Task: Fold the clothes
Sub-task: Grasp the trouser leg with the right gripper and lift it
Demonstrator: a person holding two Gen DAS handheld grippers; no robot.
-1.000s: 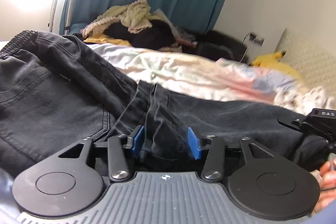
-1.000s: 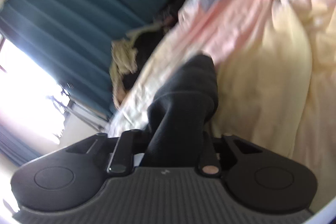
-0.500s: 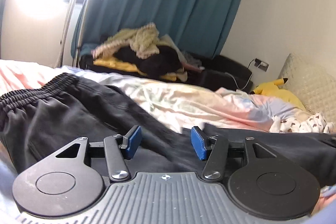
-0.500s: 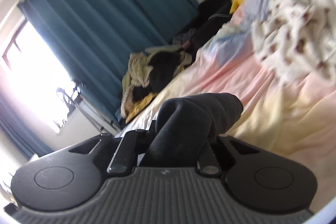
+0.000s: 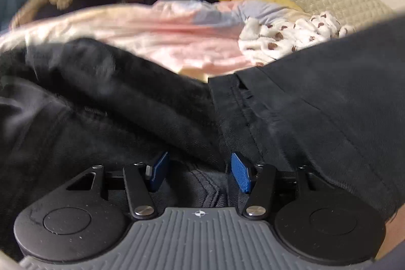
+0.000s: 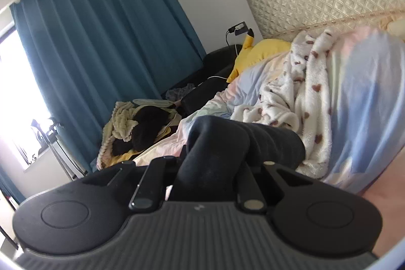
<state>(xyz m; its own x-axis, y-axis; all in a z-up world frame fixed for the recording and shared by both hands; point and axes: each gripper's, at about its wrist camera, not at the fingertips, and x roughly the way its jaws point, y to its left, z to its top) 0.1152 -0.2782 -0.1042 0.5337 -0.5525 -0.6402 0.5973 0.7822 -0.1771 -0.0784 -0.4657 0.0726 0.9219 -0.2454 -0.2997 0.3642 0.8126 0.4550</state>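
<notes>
**Kid:** So what changed just now?

**Helper:** A moment ago the left tool (image 5: 198, 175) had its blue pads apart above the flat black trousers (image 5: 126, 118). Now it sits low over them, pads apart, holding nothing, and a trouser leg hangs across on the right. The picture is blurry, so I think it is moving.

**Kid:** And the right tool (image 6: 210, 168)?

**Helper:** It is clamped on a bunch of black cloth, as it was before, but lifted up higher over the bed (image 6: 367, 105).

**Kid:** What does that mean for folding?

**Helper:** I guess one leg is being carried across the other part, so a fold is under way.

**Kid:** Is there room?

**Helper:** Yes, pink sheet lies open past the trousers. The spotted blanket (image 6: 303, 98) and yellow toy (image 6: 263, 52) are farther back, and the clothes pile (image 6: 136, 128) is beside the bed
</notes>
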